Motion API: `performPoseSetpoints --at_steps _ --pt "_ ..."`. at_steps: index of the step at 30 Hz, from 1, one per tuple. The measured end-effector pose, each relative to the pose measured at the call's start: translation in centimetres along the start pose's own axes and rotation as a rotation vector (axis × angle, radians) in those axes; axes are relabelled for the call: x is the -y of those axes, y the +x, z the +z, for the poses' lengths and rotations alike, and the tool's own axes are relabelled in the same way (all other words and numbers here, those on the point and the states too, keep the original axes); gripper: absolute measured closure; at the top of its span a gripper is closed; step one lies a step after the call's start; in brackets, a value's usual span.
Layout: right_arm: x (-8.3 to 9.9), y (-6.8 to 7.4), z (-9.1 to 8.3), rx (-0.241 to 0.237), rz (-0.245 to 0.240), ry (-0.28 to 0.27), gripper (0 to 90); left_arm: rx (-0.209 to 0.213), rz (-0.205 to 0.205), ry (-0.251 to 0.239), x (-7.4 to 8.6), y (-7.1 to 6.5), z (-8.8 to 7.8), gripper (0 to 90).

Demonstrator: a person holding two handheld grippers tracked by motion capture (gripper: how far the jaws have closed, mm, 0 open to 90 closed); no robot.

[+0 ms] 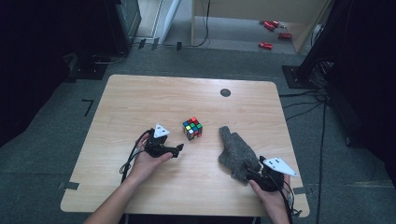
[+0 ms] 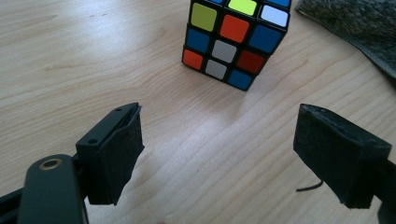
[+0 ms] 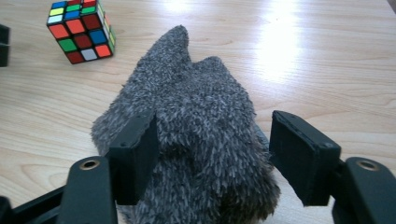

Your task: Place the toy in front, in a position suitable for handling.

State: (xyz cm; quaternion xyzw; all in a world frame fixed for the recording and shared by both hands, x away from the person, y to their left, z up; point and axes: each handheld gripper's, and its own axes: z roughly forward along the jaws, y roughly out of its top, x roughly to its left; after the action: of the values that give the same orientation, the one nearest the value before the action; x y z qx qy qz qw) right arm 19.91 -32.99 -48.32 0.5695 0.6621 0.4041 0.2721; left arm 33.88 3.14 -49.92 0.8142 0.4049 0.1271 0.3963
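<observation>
A scrambled colour cube (image 1: 192, 128) (image 2: 236, 39) (image 3: 81, 30) stands near the middle of the wooden table (image 1: 140, 93). My left gripper (image 1: 180, 148) (image 2: 219, 130) lies just to its left, pointed at it, jaws open with bare wood between them. A grey fuzzy mitten (image 1: 237, 151) (image 3: 201, 140) (image 2: 355, 28) lies flat to the right of the cube. My right gripper (image 1: 250, 172) (image 3: 212, 121) sits at the mitten's near end, jaws open on either side of the fabric. One pad touches the fuzz, and the other stands a little off it.
A small black disc (image 1: 225, 92) is set in the table's far side. Beyond the table, on the floor, lie several red objects (image 1: 271, 28) and cables (image 1: 303, 100). Dark equipment stands at both sides of the room.
</observation>
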Motion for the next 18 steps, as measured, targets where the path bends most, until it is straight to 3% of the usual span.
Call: performPoseSetpoints --at_steps 18 --pt "0.3 0.2 0.3 -0.008 0.001 0.026 31.3 0.034 0.044 0.029 -2.8 -0.5 3.4 16.8"
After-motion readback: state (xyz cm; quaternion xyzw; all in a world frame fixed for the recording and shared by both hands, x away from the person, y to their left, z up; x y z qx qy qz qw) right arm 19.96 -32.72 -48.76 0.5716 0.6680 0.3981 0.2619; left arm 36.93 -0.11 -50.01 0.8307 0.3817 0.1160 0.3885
